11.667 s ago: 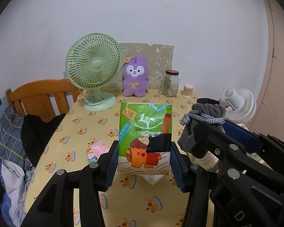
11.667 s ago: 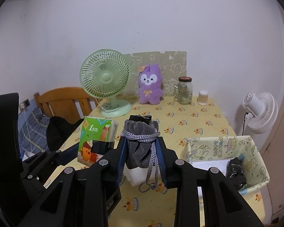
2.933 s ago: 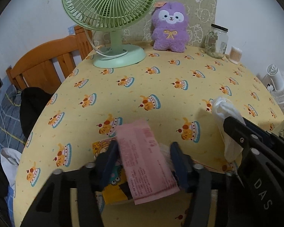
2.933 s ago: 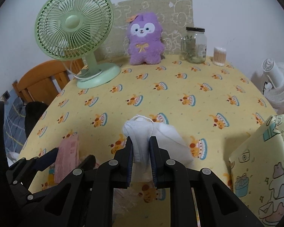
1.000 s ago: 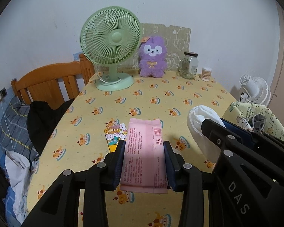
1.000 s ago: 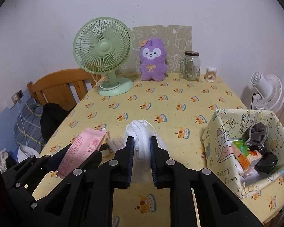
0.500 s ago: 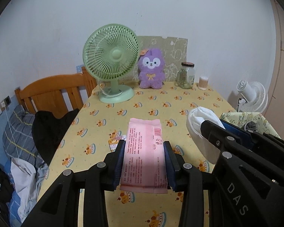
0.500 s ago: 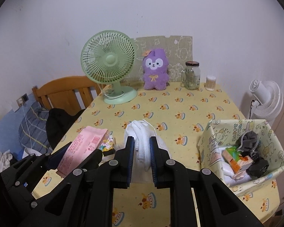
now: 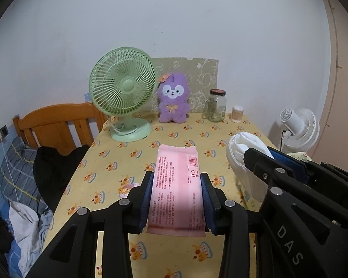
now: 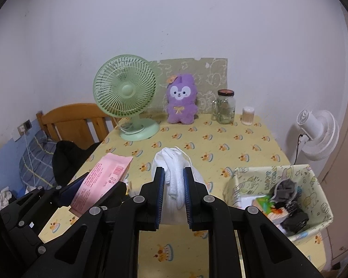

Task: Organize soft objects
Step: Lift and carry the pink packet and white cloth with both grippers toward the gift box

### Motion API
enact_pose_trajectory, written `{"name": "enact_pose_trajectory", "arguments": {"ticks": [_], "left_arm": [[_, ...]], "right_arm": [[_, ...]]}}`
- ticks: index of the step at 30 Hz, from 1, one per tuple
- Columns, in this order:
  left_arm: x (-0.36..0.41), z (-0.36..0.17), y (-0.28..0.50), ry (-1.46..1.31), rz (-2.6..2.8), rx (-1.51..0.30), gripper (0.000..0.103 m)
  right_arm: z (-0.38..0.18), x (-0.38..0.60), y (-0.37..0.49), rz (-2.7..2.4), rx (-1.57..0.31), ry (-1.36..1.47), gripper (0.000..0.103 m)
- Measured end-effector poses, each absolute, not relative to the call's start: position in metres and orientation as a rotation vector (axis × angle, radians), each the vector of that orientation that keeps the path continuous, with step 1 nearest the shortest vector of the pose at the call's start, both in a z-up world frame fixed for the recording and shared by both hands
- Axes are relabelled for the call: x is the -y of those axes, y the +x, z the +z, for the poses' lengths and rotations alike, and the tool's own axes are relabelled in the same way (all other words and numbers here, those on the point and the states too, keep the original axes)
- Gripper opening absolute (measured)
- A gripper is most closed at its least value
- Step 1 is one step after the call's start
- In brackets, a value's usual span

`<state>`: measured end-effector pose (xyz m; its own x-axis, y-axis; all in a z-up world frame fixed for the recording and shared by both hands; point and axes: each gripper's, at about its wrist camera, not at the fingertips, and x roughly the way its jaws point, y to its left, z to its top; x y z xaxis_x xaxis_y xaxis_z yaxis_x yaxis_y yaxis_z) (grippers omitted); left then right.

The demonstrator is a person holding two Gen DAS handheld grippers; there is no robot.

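I'm holding two things up off the table right now. My left gripper (image 9: 177, 199) is clamping a flat pink packet (image 9: 176, 186) by its long edges, dead centre at the bottom of the left wrist view. My right gripper (image 10: 172, 197) is squeezing a bunched white cloth thing (image 10: 175, 180), low centre of the right wrist view; can't really tell what it is, maybe a folded mask or a sock, there's a thin string coming off the top.

Progress-wise I'd say I'm getting near the end. The patterned fabric bin (image 10: 320, 194) is sitting at the lower right of the right wrist view and it's already holding a grey drawstring pouch (image 10: 286, 191), a green packet (image 10: 265, 205), something black and something white underneath. So those are done, and these two in the claws are waiting to go in.

Still left on the yellow tablecloth (image 10: 220, 143): a small cartoon-print thing (image 9: 126, 188) peeking out just left of my left claw. The purple plush (image 10: 181, 102) by the green fan (image 10: 125, 92) in the upper middle is soft too, though I'm guessing it's just decor.
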<state>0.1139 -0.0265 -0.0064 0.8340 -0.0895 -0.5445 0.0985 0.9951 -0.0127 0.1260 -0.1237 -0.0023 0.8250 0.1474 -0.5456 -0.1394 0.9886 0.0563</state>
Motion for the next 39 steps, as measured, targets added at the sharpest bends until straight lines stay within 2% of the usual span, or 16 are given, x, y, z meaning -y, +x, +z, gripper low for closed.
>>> {"name": "enact_pose_trajectory", "arguments": {"ticks": [39], "left_arm": [[0.151,-0.019,0.135,0.07,-0.268,-0.594,0.04]], "right_arm": [[-0.012,0.248,0.127,-0.009,-0.582,0.049,0.019]]}}
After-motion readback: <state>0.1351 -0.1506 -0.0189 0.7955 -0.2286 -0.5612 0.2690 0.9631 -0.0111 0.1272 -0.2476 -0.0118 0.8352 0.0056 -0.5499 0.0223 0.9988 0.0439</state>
